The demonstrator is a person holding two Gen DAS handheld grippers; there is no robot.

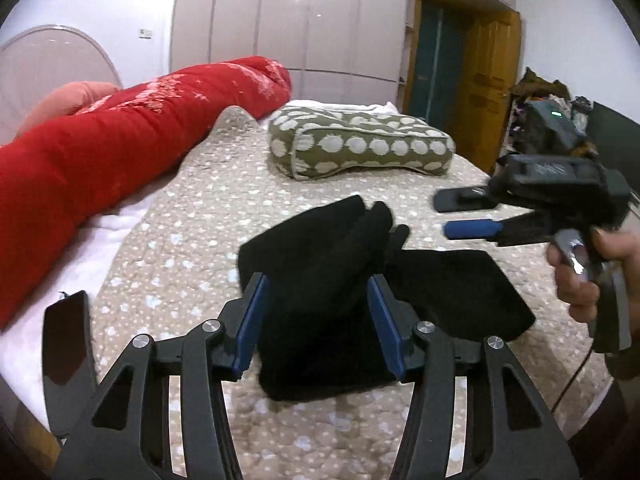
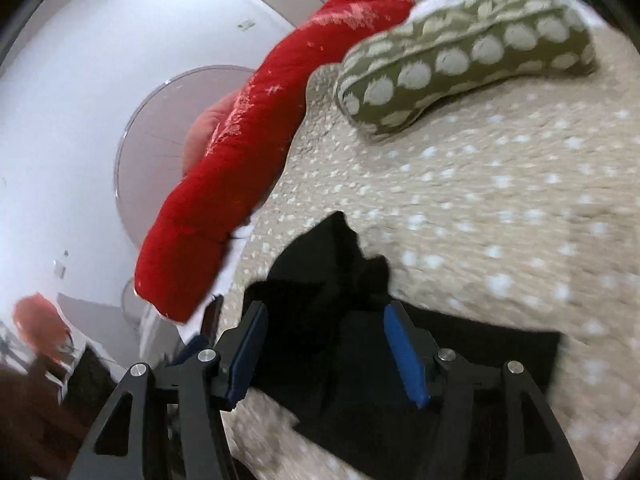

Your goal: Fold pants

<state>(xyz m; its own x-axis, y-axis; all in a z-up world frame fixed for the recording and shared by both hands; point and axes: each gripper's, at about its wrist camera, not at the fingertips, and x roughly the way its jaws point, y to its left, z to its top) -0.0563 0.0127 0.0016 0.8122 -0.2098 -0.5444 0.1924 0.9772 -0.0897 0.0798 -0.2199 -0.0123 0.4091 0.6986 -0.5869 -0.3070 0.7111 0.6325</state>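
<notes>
Left jaws: left gripper (image 1: 316,320) spread, pads clear of the cloth, pinching nothing.
Right jaws: right gripper (image 2: 334,350) spread wide, nothing pinched; in the left wrist view it (image 1: 452,214) hangs above and beyond the left jaws, held by a hand (image 1: 580,268).
Pants: black pants (image 1: 332,280), folded into a rumpled bundle, lie on the bed under and between both pairs of jaws.
Bed: beige dotted quilt (image 1: 192,240) beneath the jaws.
Pillow: green spotted pillow (image 1: 360,146) well beyond the jaws.
Blanket: red rolled blanket (image 1: 120,132) beyond, left of the jaws.
</notes>
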